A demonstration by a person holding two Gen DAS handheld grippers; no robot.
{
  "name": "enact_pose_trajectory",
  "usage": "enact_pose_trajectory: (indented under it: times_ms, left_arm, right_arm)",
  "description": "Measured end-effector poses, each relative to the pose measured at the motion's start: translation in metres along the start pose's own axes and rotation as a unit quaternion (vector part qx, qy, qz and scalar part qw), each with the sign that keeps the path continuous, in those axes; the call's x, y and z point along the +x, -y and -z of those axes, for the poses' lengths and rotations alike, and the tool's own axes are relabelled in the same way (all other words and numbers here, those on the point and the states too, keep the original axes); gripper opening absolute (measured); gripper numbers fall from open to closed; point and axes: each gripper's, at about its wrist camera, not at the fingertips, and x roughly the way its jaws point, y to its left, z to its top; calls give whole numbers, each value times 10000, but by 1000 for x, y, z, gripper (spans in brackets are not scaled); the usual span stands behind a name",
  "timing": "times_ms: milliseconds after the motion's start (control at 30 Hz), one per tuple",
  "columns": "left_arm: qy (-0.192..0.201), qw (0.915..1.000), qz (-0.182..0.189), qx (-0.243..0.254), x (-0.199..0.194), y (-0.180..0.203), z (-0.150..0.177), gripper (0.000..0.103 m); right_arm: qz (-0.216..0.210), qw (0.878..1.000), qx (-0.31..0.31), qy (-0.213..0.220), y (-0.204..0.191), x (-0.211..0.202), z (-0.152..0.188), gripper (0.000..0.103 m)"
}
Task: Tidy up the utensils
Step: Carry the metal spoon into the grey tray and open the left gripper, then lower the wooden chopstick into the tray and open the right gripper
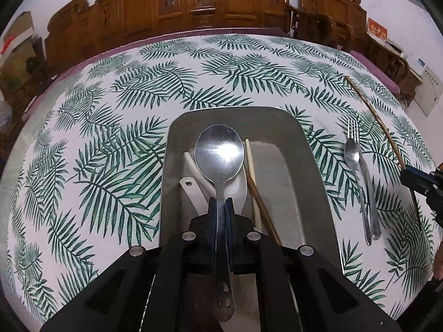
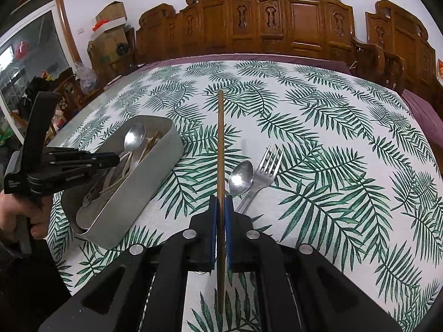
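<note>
Beside the tray (image 2: 155,171), the right gripper (image 2: 220,202) pinches 1 chopstick (image 2: 220,138) near a fork (image 2: 265,171).

Large spoon (image 1: 218,152): handle hidden where it passes between the left gripper (image 1: 221,202) pads. Tray (image 1: 313,166): near end covered by the gripper body, so the lower ends of the chopsticks (image 1: 254,188) inside go unseen. Right wrist view: fork (image 2: 265,171) and small spoon (image 2: 241,177) handles vanish behind the right gripper (image 2: 221,202); contents at the tray's near end too jumbled to sort.
</note>
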Motion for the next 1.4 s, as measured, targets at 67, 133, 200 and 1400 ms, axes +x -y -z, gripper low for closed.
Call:
enact_pose_trajectory:
  times_ms: [67, 133, 200, 1400]
  left_arm:
    - [-24, 10000, -12, 16, 1, 1, 1, 5]
    - [-55, 10000, -35, 20, 3, 1, 2, 5]
    - [-83, 10000, -6, 6, 4, 2, 2, 5]
    - [900, 9953, 231, -267, -112, -41, 26, 91]
  right_arm:
    - [-1, 10000, -1, -1, 0, 0, 0, 7]
    - [-5, 10000, 0, 2, 0, 0, 0, 7]
    - [-4, 10000, 0, -5, 0, 0, 0, 7]
    - [-291, 9992, -221, 169, -85, -18, -30, 7]
